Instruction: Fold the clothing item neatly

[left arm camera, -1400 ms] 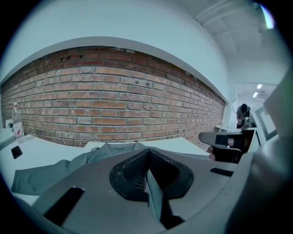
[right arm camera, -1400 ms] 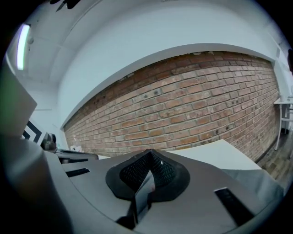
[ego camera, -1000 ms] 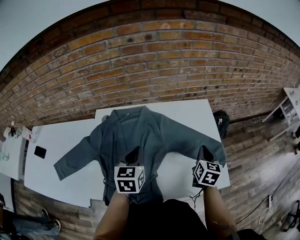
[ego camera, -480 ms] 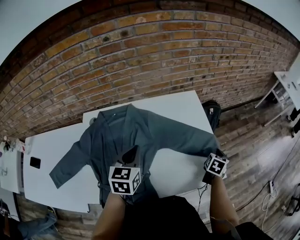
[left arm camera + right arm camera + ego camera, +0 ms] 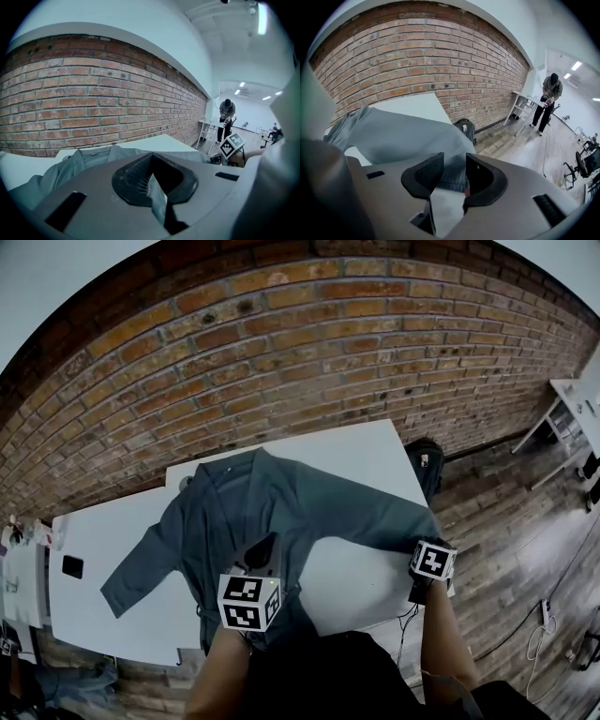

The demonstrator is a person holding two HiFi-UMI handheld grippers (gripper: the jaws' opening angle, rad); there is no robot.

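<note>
Nearest, at six o'clock, the left gripper (image 5: 152, 164) has its jaws together, pinching a fold of the grey-blue jacket (image 5: 281, 502) at its lower hem. At four o'clock the right gripper (image 5: 454, 159) sits at the cuff of the sleeve (image 5: 375, 521) that reaches toward three o'clock. Its jaws have just been opening and stand apart, the cuff edge lying loose between them. The jacket lies spread flat, both sleeves out, on a white worktop (image 5: 366, 451). A brick wall (image 5: 309, 343) rises at twelve o'clock.
</note>
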